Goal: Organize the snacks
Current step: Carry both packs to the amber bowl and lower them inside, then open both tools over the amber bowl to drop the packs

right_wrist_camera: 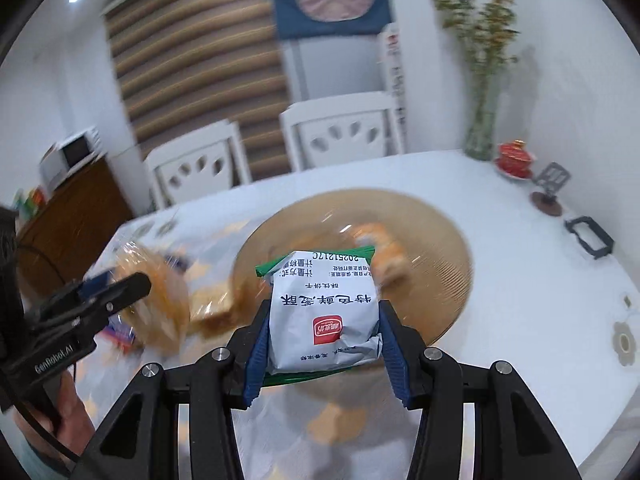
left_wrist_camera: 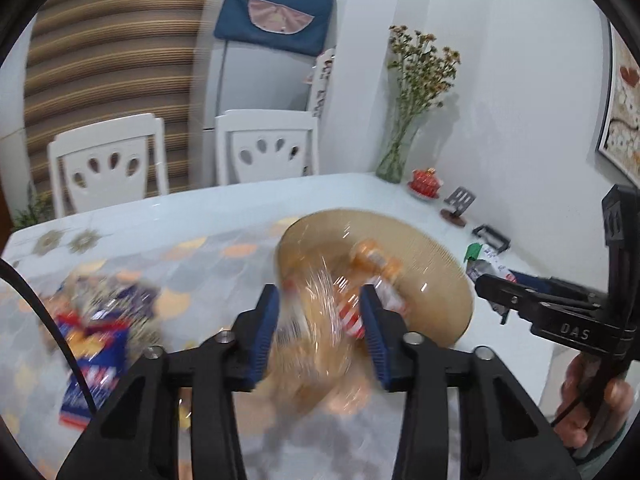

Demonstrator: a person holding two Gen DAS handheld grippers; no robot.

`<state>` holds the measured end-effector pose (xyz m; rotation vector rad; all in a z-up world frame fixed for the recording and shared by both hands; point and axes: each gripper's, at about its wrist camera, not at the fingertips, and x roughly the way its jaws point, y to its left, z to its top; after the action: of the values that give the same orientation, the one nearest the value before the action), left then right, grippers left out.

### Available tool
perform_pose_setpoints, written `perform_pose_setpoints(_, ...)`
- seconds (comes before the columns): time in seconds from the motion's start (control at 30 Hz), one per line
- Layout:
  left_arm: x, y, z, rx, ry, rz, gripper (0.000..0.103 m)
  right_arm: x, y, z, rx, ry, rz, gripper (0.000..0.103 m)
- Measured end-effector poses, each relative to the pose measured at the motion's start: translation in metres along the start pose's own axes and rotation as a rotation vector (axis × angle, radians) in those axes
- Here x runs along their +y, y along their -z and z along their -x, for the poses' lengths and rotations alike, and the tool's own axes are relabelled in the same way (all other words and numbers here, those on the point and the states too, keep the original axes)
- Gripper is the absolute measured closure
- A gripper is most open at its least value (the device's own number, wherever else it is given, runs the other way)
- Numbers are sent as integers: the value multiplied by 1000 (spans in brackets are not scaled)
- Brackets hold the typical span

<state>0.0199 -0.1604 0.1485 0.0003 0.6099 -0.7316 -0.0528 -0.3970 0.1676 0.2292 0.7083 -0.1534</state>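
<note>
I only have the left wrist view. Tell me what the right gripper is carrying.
Observer: The right gripper is shut on a white packet with a green edge and a red logo.
Operator: Say where it is relative to the plate.
Observer: In the right wrist view it sits in front of the plate's near rim.
Operator: Report what's left of the chairs, out of my frame.
Observer: A microwave on a brown cabinet.
</note>
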Motion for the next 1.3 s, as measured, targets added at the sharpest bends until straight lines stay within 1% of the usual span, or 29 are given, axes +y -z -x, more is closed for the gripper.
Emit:
perform_pose_setpoints(0.1,-5,-17,-14,0,22,-1,66,-11,-15,-4,-12,23,-38,54)
perform_pose_setpoints(0.17,-4,-19,-20,32,23,-10,66,-15,-21,-10,-5,37,-52,54)
perform_pose_setpoints(0.2,-2,-17,-21,56,37,-9,64,-17,-22,-12,1,32,-61,54)
perform_pose_setpoints(0.23,3,-11,-21,88,49,-4,59,-19,-20,-14,10,21,-69,54)
perform_pose_setpoints(0.3,12,8,-18,139,51,19,20,-21,-16,-18,19,7,-69,54)
perform_pose_setpoints(0.33,16,24,-15,162,55,38,14,-21,-13,-21,27,8,-65,54)
perform_pose_setpoints(0.37,17,37,-16,185,66,55,11,-21,-9,-24,36,6,-65,54)
perform_pose_setpoints(0.4,17,54,-19,234,91,77,11,-21,-5,-27,45,0,-68,54)
perform_pose_setpoints(0.47,12,78,-30,303,125,111,11,-22,1,-34,64,-17,-81,54)
perform_pose_setpoints(0.53,4,94,-44,340,128,129,11,-21,6,-37,81,-32,-89,54)
perform_pose_setpoints(0.6,-5,104,-61,380,111,117,11,-20,10,-36,88,-35,-84,54)
perform_pose_setpoints(0.67,-17,110,-81,439,89,76,11,-19,12,-34,86,-30,-73,54)
perform_pose_setpoints(0.7,-23,112,-89,457,98,51,10,-19,13,-32,83,-24,-65,54)
perform_pose_setpoints(0.77,-30,112,-90,430,93,19,9,-20,13,-32,82,-16,-54,54)
perform_pose_setpoints(0.83,-34,114,-92,416,81,-11,12,-20,15,-34,88,-10,-48,54)
perform_pose_setpoints(0.87,-35,115,-91,410,84,-17,20,-20,16,-35,91,-12,-48,54)
perform_pose_setpoints(0.9,-35,115,-90,402,87,-20,31,-20,16,-36,94,-15,-47,54)
perform_pose_setpoints(1.0,-30,115,-78,400,98,-5,38,-21,18,-37,96,-20,-43,54)
perform_pose_setpoints(1.07,-27,109,-66,370,91,22,38,-21,16,-34,89,-22,-43,54)
perform_pose_setpoints(1.1,-24,101,-64,354,92,28,38,-22,14,-30,78,-24,-43,54)
perform_pose_setpoints(1.17,-26,84,-46,303,96,37,38,-24,9,-23,55,-27,-47,54)
perform_pose_setpoints(1.27,-33,42,-31,220,87,16,38,-26,-6,-15,15,-13,-54,54)
perform_pose_setpoints(1.3,-34,30,-32,206,86,8,38,-26,-10,-14,8,-6,-58,54)
